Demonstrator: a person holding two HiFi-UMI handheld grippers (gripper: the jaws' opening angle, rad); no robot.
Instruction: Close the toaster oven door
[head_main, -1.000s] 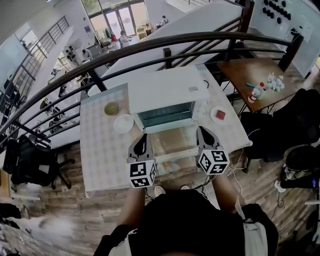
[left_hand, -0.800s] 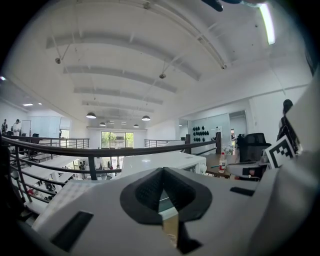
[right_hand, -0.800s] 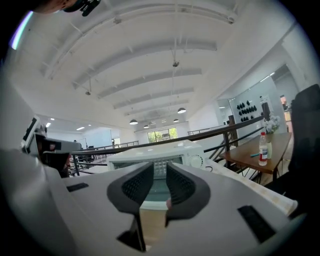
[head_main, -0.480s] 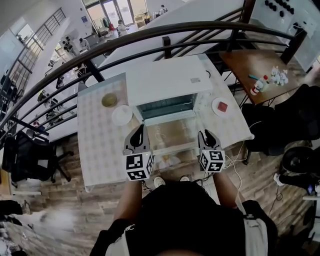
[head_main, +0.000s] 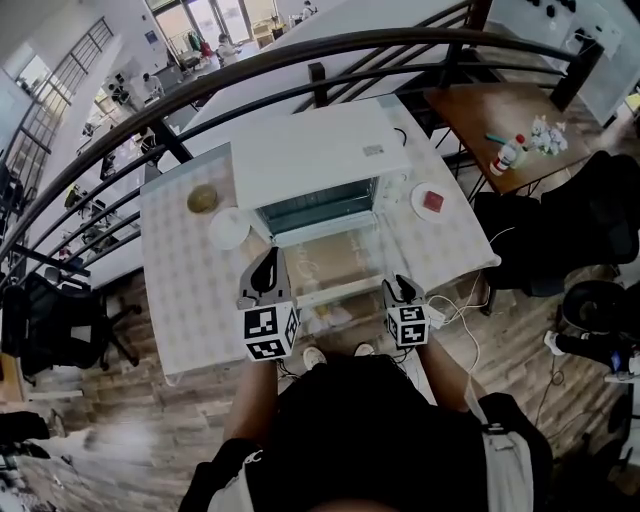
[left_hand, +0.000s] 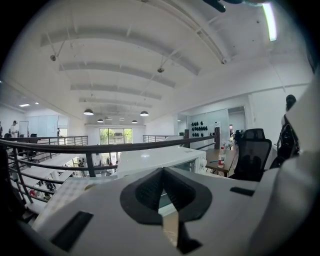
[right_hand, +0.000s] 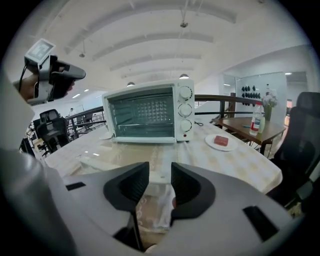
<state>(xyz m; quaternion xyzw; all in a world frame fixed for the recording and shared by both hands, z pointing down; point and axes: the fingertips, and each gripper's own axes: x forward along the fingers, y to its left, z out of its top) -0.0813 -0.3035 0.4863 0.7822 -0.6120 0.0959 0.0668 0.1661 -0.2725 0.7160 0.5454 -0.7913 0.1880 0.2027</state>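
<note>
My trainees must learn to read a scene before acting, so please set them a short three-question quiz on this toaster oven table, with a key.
1. True or false: the door of the toaster oven is closed.
2. What lies on the plate to the right of the oven? A) a red piece B) a fork C) nothing
3. Fill in: the jaws of the left claw stand ____.

Key
1. False: the door lies folded down flat.
2. A.
3. Together, with nothing between them.
</note>
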